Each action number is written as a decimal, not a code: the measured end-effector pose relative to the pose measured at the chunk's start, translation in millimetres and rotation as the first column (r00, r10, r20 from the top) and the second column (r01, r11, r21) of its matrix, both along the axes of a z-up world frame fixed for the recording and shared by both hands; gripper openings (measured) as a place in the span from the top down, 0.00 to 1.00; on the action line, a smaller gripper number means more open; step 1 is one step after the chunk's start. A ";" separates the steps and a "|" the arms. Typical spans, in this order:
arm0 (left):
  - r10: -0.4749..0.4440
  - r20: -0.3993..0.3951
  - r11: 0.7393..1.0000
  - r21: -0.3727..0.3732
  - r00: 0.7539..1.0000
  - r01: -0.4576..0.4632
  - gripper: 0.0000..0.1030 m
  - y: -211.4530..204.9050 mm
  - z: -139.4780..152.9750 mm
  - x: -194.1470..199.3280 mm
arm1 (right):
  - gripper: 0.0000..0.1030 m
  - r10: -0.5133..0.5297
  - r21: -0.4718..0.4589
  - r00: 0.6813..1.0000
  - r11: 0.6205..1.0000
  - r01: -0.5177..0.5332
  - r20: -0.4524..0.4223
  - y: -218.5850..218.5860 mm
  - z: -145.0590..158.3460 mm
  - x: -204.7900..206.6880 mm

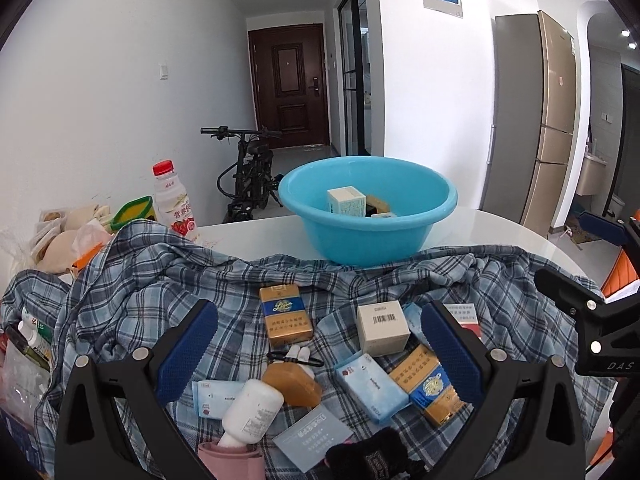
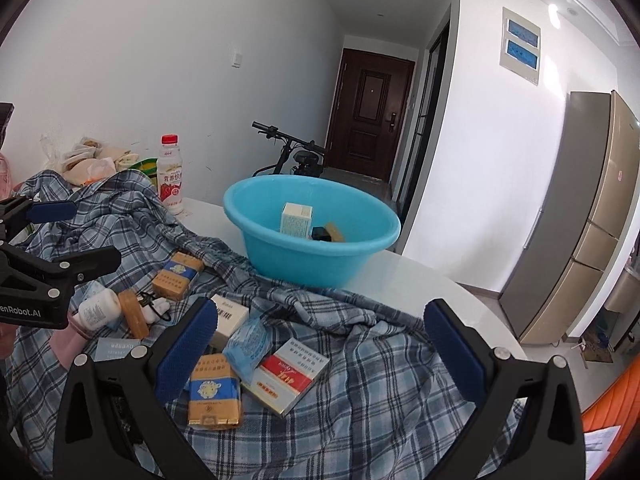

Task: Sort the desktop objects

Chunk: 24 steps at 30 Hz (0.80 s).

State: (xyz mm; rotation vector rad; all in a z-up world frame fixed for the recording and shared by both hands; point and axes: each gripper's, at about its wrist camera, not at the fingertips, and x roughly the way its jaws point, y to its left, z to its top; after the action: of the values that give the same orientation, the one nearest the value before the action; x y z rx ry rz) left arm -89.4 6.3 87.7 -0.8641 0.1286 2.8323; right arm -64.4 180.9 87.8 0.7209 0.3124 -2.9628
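A blue basin stands at the far edge of a plaid cloth and holds a pale box and small items. On the cloth lie gold-and-blue cigarette packs, a white barcode box, an amber soap bar, a white bottle and tissue packs. My left gripper is open above these. My right gripper is open over a red-and-white box, with a gold pack by its left finger. The basin shows in the right wrist view too.
A red-capped drink bottle and bagged food sit at the table's far left. The white table extends right of the basin. A bicycle, door and fridge stand beyond.
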 end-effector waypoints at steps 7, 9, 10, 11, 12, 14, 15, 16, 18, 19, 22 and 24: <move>-0.010 -0.001 1.000 -0.016 1.000 0.010 0.00 11.2 16.8 -37.2 | 0.00 -0.001 -0.068 1.000 0.998 0.002 0.022 12.1 26.1 -39.7; -0.018 0.011 1.000 -0.007 1.000 0.018 0.00 11.9 20.4 -48.8 | 0.00 -0.013 -0.079 1.000 0.997 0.015 0.028 15.2 31.7 -51.8; -0.019 0.015 1.000 0.001 1.000 0.019 0.00 12.1 22.3 -54.0 | 0.00 -0.020 -0.080 0.999 0.997 0.022 0.030 16.2 34.1 -57.4; -0.017 0.014 1.000 0.006 1.000 0.017 0.00 12.1 24.2 -59.3 | 0.00 -0.025 -0.080 0.999 0.996 0.028 0.032 17.3 35.9 -63.2; -0.011 0.011 1.000 0.005 1.000 0.011 0.00 12.7 26.2 -64.3 | 0.00 -0.031 -0.078 0.999 0.996 0.034 0.034 18.4 37.4 -69.2; 0.009 -0.008 1.000 -0.001 1.000 -0.009 0.00 14.8 31.4 -73.3 | 0.00 -0.040 -0.076 0.998 0.996 0.043 0.043 20.1 39.8 -81.3; 0.019 -0.022 1.000 0.005 1.000 -0.019 0.00 15.7 34.4 -77.1 | 0.00 -0.044 -0.079 0.998 0.996 0.048 0.047 20.5 40.6 -87.3; 0.026 -0.035 1.000 0.012 0.999 -0.025 0.00 17.7 37.5 -81.4 | 0.00 -0.052 -0.088 0.997 0.995 0.056 0.050 21.1 41.8 -94.9; 0.022 -0.046 1.000 0.016 0.999 -0.022 0.00 23.1 42.2 -91.0 | 0.00 -0.082 -0.117 0.995 0.989 0.087 0.048 21.8 42.7 -107.3; 0.014 -0.042 1.000 0.017 0.999 -0.014 0.00 26.0 43.6 -96.5 | 0.00 -0.093 -0.135 0.995 0.986 0.098 0.048 21.7 43.5 -113.0; -0.002 -0.016 1.000 0.017 1.000 0.002 0.00 32.5 44.1 -115.0 | 0.00 -0.091 -0.153 0.994 0.983 0.100 0.061 20.6 46.2 -128.7; -0.011 0.009 1.000 0.019 1.000 0.011 0.00 34.2 41.0 -127.0 | 0.00 -0.102 -0.133 0.993 0.985 0.109 0.057 18.9 47.7 -136.7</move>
State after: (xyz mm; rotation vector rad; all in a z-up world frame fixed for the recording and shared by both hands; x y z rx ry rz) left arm -216.3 40.5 128.7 -0.8695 0.1050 2.8144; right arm -201.1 199.9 135.5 0.8170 0.0693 -3.0210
